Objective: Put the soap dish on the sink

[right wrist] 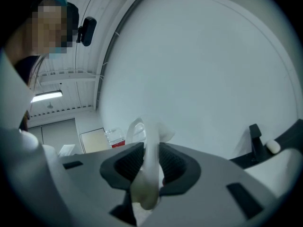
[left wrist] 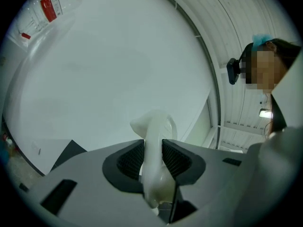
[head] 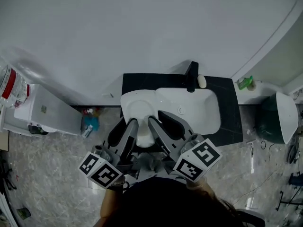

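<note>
Over the sink's (head: pixel 214 123) left end, the left hand-held gripper (head: pixel 124 126) and right hand-held gripper (head: pixel 162 123) both pinch the soap dish (head: pixel 138 109); setting it down remains.

The left claw (head: pixel 124 128) and the right claw (head: pixel 163 123) are reaching forward side by side, each gripping the near edge of a white soap dish (head: pixel 137 105). The dish is showing over the left end of a black tabletop (head: pixel 230 112) and overlapping the left rim of the white sink (head: pixel 208 119) set into it. A black faucet (head: pixel 191 75) is standing at the sink's far edge, with a small white oval piece (head: pixel 202 81) lying just beside it. The person's arms are coming in from the bottom edge, carrying the marker cubes (head: pixel 102 169) above a marbled floor (head: pixel 47 174).
</note>
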Demonstrator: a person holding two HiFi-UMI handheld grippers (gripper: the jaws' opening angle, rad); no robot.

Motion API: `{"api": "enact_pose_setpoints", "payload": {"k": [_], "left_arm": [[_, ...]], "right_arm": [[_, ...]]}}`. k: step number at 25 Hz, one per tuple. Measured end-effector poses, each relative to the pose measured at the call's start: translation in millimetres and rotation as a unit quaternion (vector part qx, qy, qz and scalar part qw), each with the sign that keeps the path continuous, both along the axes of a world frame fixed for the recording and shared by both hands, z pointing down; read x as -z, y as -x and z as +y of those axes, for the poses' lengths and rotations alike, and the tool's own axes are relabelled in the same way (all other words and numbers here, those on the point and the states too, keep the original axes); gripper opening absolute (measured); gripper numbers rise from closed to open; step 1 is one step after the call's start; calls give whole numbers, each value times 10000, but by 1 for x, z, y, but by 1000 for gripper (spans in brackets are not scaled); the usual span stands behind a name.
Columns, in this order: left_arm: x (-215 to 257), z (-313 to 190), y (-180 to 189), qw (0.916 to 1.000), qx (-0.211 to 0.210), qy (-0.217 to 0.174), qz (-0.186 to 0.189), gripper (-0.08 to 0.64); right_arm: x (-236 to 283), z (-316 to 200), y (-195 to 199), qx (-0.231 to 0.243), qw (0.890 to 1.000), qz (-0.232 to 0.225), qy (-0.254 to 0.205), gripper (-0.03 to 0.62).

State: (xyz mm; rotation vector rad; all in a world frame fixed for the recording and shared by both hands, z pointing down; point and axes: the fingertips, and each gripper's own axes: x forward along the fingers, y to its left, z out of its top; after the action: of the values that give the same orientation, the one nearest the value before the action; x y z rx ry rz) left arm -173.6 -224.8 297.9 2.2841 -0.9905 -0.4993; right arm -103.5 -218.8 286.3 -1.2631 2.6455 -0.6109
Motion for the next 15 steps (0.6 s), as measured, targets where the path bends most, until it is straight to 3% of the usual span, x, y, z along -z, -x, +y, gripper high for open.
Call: {"api": "enact_pose_setpoints", "payload": {"k": [15], "left_arm": [[-57,-108,-41,9985,-307,420,-188,126]], "right_arm": [[-59,-105,-41,-281,9985,-8,463,112]]}}
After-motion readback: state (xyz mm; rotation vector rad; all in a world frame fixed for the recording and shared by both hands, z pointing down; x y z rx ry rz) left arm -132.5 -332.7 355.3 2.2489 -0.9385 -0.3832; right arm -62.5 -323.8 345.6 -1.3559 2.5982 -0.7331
